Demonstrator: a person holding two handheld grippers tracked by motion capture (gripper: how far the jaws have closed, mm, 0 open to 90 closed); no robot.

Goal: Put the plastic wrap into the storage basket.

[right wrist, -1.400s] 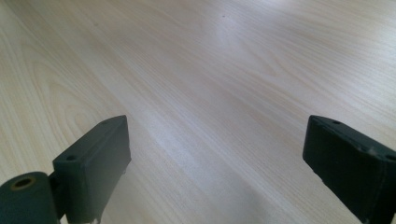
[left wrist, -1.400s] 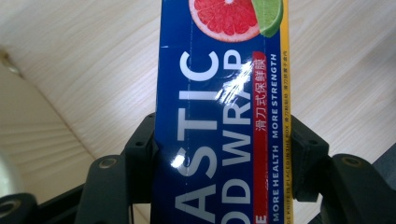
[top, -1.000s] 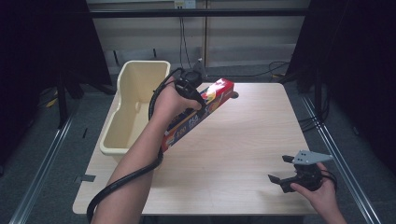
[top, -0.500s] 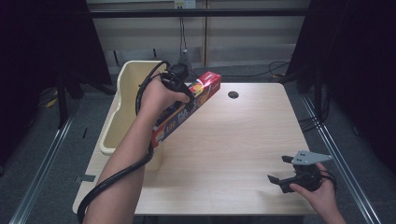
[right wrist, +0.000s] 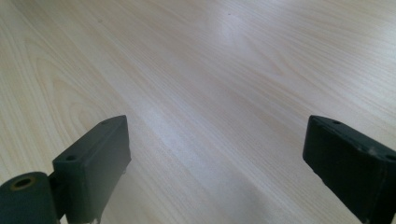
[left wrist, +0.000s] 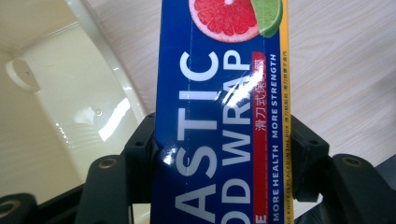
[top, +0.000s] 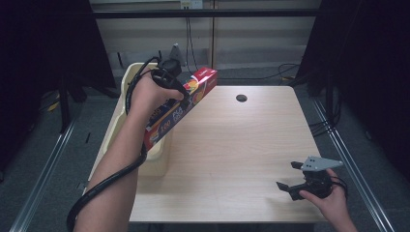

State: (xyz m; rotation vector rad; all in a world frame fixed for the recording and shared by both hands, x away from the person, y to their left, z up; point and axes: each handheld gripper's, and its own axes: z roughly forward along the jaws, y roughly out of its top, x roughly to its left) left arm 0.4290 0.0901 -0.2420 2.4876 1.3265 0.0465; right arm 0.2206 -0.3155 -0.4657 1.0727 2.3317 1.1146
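Left gripper clamped on plastic wrap box, tilted over cream bin rim (table bare nearby). Right gripper jaws wide apart, near front edge.

The box looks like glossy printed cardboard, smooth, with bright glare patches across its blue face. The bin at the left is cream plastic, smooth and shiny, catching highlights on its inner wall and rim. The table is pale wood-grain, smooth with a soft satin sheen. The left gripper clamps the box with matt black plastic jaws, small brass-coloured metal inserts set in them. The right gripper, near right, has the same matt black jaws; its top plate is flat matt grey.
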